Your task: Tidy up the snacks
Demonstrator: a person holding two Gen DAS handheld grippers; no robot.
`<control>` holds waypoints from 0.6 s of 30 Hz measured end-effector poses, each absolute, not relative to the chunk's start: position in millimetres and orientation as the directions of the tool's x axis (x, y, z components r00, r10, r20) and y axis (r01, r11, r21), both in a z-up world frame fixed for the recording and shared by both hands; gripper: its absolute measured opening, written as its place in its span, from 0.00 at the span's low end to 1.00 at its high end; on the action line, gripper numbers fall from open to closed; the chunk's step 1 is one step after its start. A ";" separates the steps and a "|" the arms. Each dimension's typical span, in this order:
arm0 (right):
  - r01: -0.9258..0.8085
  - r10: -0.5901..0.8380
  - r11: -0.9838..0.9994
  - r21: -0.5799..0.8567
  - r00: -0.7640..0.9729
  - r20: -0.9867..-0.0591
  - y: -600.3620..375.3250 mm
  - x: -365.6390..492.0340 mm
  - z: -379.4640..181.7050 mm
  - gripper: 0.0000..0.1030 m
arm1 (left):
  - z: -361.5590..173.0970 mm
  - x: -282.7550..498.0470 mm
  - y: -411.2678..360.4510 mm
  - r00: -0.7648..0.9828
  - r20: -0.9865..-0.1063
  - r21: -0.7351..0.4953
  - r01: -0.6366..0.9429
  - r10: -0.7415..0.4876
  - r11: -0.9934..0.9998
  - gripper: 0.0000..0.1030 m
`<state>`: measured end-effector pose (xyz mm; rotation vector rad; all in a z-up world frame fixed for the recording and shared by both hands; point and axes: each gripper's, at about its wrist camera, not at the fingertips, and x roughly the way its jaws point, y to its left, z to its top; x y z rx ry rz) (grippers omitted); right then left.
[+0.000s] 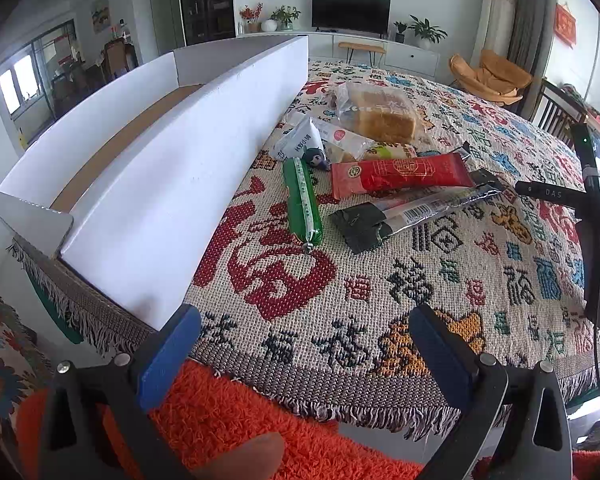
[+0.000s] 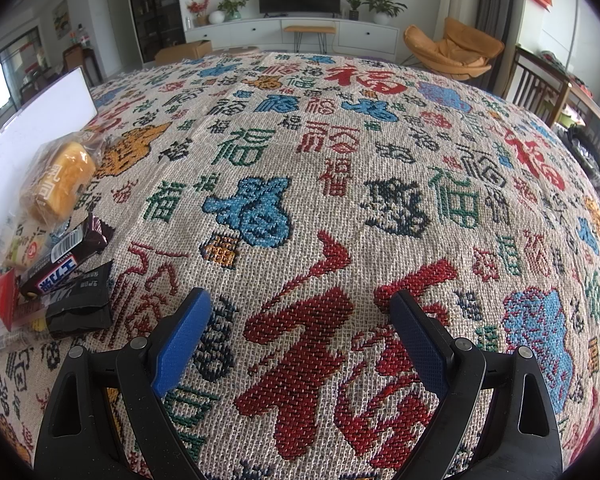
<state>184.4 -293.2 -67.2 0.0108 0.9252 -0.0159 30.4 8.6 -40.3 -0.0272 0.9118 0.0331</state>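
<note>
Left gripper [image 1: 304, 344]: jaws spread wide and holding nothing, hovering at the near edge of the counter [image 1: 440, 304], probably lined up for a first pick.
White box [image 1: 148, 184]: open-topped, long wall running away just left of the left jaw; likely the place the snacks are meant to go, hence its spot beside the pile.
Snack pile: lies ahead of the left jaws, slightly right of the box wall, loose and overlapping.
Green sausage stick [image 1: 302, 200]: nearest item straight ahead, lying lengthwise, apart from the wall.
Red packet [image 1: 400, 174]: beyond it, resting partly on the dark wrapper [image 1: 404, 214].
Bagged bread [image 1: 380, 114]: farthest back.
Right gripper [image 2: 302, 334]: jaws spread, empty, over bare cloth; snacks sit far to their left.
</note>
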 end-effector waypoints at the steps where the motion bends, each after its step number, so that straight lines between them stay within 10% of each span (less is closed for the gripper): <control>1: 0.018 -0.009 1.000 0.003 0.602 -0.799 -293.2 184.3 -67.1 0.91 | -40.2 30.4 8.7 0.612 -0.790 -0.010 -0.040 0.017 0.999 1.00; 18: 0.018 -0.009 1.000 0.003 0.602 -0.799 -293.8 184.3 -67.2 0.91 | -40.6 29.2 8.5 0.610 -0.792 -0.008 -0.043 0.020 0.999 1.00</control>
